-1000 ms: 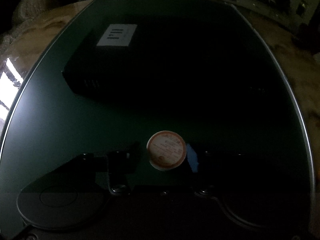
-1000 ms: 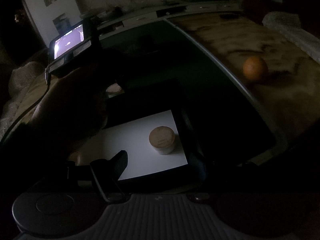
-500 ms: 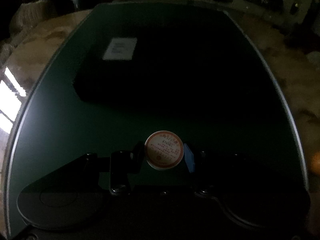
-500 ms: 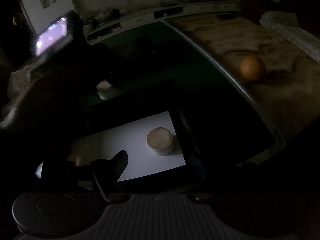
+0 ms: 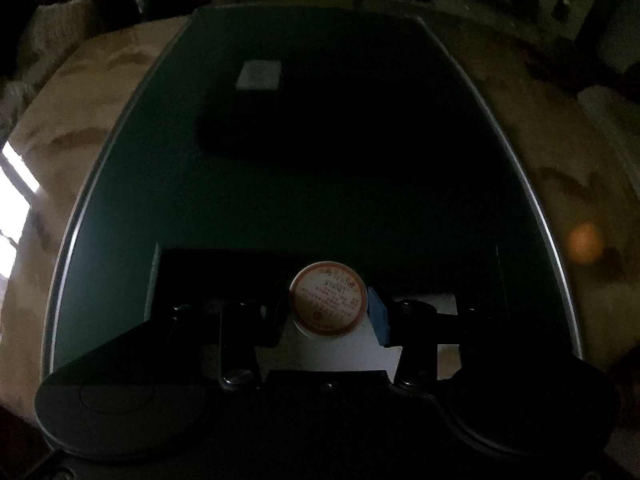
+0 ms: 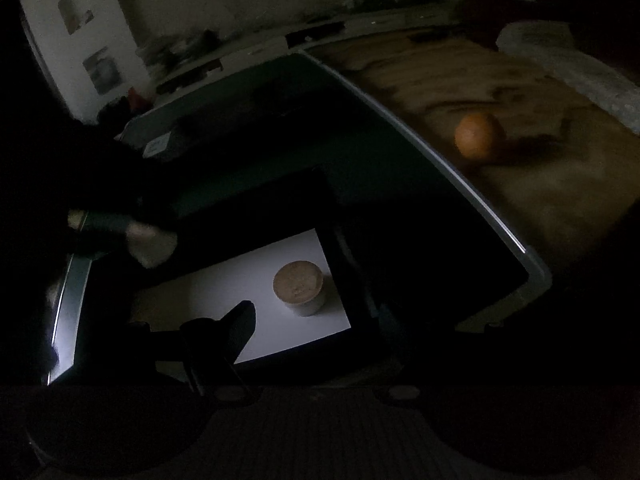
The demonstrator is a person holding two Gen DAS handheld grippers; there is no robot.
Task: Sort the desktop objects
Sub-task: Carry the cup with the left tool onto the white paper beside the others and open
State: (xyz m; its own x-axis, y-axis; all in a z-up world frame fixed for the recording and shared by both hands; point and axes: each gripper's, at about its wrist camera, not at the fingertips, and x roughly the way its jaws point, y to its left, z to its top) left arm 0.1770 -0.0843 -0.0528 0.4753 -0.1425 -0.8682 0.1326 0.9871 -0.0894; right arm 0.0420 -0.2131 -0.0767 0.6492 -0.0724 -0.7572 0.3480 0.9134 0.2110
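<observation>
Left wrist view. The left gripper (image 5: 326, 320) is pinching a small round white cup with an orange-rimmed printed foil lid (image 5: 327, 299) between its dark left finger (image 5: 276, 316) and its blue-padded right finger (image 5: 378, 318), and is carrying it just above the white floor of a black-walled rectangular tray (image 5: 328, 354). The likeliest fault here appears to be a slip: the cup's wall looks smooth and rounded, and the pads are meeting it only at two narrow spots, so a tilt of the wrist could be letting it rotate or drop. A release from too high could be tipping it onto its side. Farther off, on the dark green mat (image 5: 160, 200), a black box with a pale label (image 5: 259, 76) is lying well apart from the cup.

Right wrist view. The right gripper (image 6: 316, 344) is hovering over the near edge of the same tray; only one dark finger (image 6: 236, 320) is showing clearly, so whether it is spread or closed cannot be told. A short cork-topped cylindrical jar (image 6: 299, 288) is standing upright on the tray floor, near its right wall. A second risk is the incoming cup knocking this jar if it is set down too close. A round orange fruit (image 6: 478, 136) is resting on the brown tabletop (image 6: 540, 184), outside the mat, apparently not yet sorted.
</observation>
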